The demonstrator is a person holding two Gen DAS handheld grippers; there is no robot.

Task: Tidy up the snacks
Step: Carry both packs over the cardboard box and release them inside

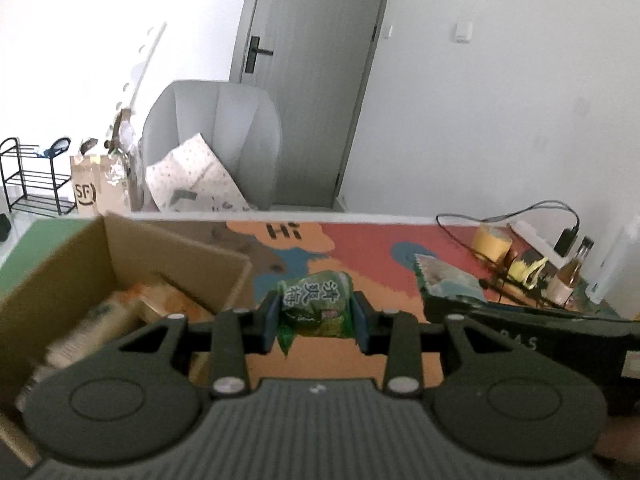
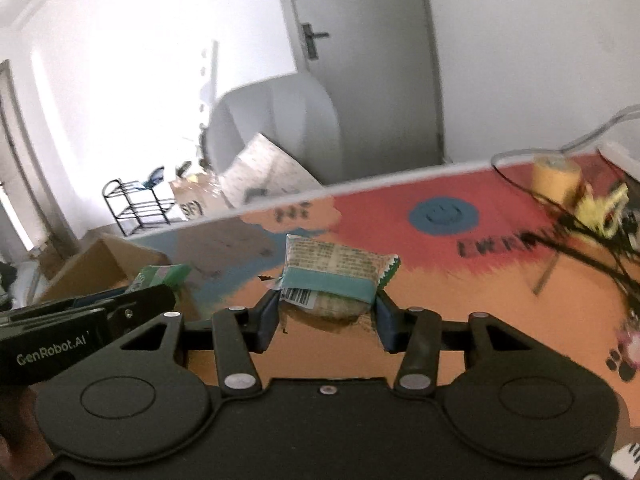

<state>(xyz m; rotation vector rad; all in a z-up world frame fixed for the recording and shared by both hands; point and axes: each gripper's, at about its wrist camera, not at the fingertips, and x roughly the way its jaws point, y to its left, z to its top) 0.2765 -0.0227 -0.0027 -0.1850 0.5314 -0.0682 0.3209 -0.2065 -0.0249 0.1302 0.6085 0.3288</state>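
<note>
The left gripper [image 1: 316, 316] is clenched on a green snack packet [image 1: 316, 306], held clear of the table [image 1: 360, 248]. The right gripper [image 2: 326, 312] grasps a teal-banded snack packet [image 2: 336, 276], also lifted. This looks like the carry step: both packets need to travel left to the cardboard box [image 1: 120, 248], already holding snacks, and be released inside, 1 at a time.

Cardboard box [image 1: 120, 264] stands on the table [image 1: 360, 248] at its left end, packets [image 1: 100, 320] lying inside. Right of the box, the left gripper [image 1: 316, 316] carries a snack packet [image 1: 316, 304] above the tabletop. The right gripper [image 2: 326, 312] sits to its right with a second packet [image 2: 332, 276]. Tape roll [image 1: 491, 242], bottle [image 1: 572, 272] and cable [image 1: 520, 212] crowd the far right corner. Behind the table: chair [image 1: 212, 136], door [image 1: 316, 80].
</note>
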